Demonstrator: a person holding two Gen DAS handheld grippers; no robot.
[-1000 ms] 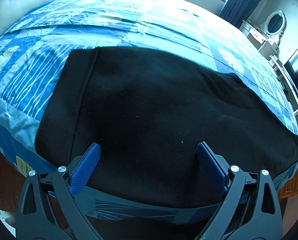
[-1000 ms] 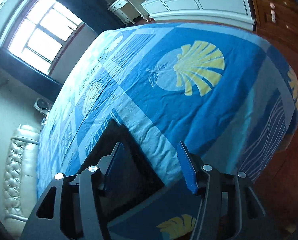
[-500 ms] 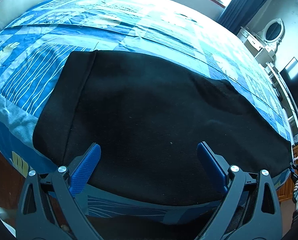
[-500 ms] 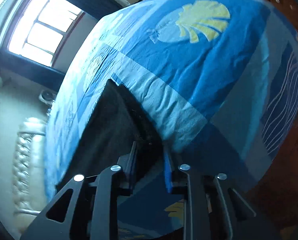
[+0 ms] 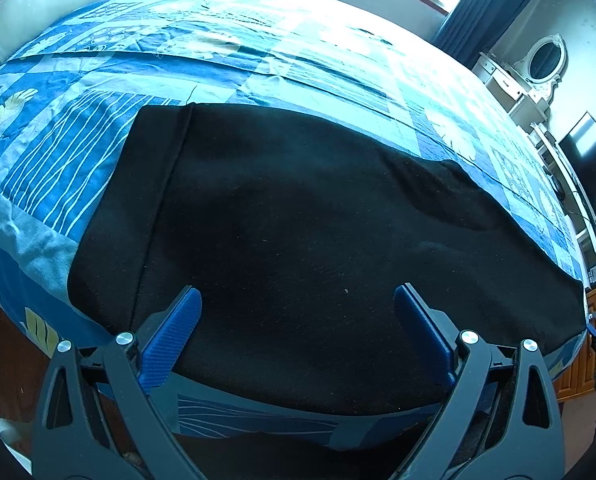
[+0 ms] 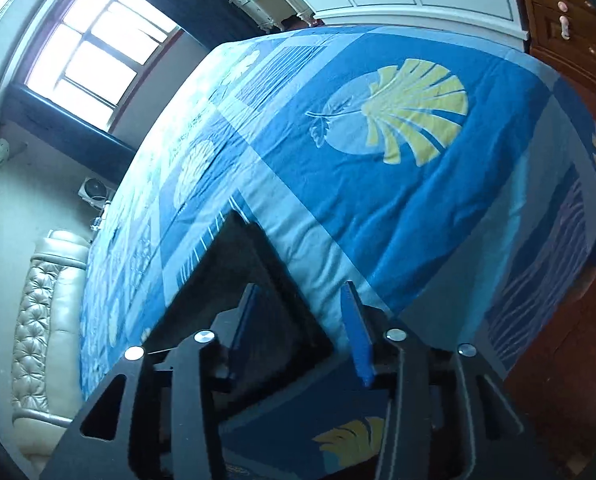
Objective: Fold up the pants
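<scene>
Ahead of the left tool point(image 5: 296, 312), black pants point(image 5: 306, 232) lie flat on the bed point(image 5: 258, 52), its cover a blue patchwork. That tool's fingers point(image 5: 170, 336) are spread wide, released, hovering above the near edge of the cloth without gripping it. Over at the right tool point(image 6: 302, 324), the jaws stand parted on either side of the pants' corner point(image 6: 258, 280) near the bed's edge; whether the pads touch the fabric cannot be told.

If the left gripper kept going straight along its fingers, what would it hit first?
Most likely the black pants: the open left gripper points low across them, over the blue bedspread. Depth is uncertain.
</scene>
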